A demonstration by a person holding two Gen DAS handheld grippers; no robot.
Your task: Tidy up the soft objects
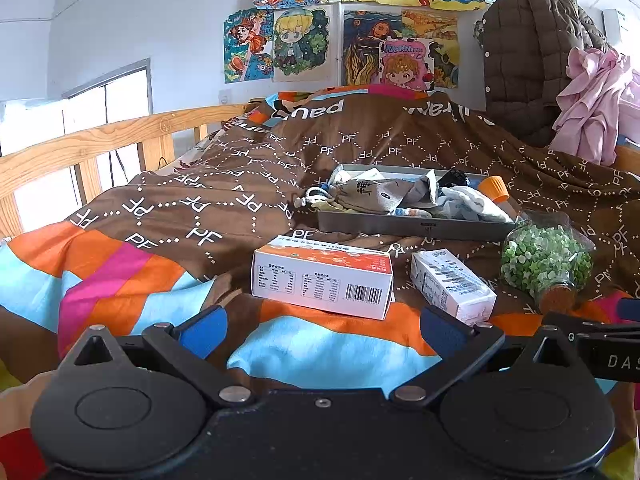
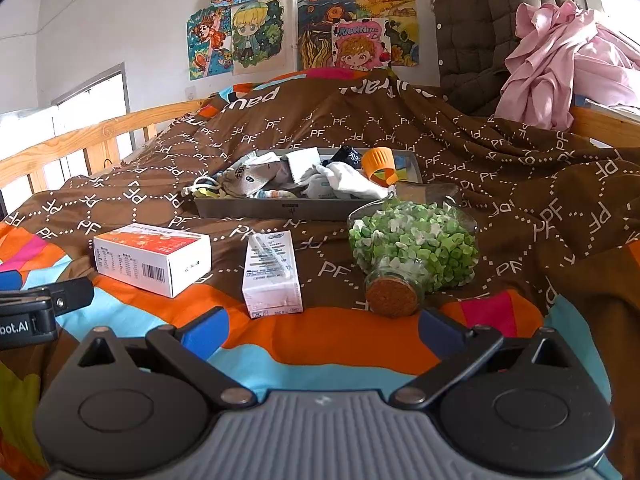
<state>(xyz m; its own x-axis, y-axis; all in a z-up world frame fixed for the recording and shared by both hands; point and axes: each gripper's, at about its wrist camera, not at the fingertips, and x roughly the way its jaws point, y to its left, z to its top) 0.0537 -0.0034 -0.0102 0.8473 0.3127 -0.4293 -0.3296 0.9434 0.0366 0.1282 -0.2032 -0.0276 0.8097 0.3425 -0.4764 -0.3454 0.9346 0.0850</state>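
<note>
left hand-held gripper (image 1: 320, 324) agape, right hand-held gripper (image 2: 322, 326) agape

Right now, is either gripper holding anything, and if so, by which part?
Nothing is held. The left gripper and the right gripper are both open with only the bedspread between their fingers, short of the orange-and-white cardboard box and the small white carton.

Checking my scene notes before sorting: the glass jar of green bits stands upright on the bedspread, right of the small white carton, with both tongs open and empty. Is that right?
Not quite. The glass jar lies on its side, cork stopper toward the camera, as the right wrist view shows. The rest holds: it rests on the bedspread right of the small white carton, and the left tongs and right tongs are open and empty.
</note>
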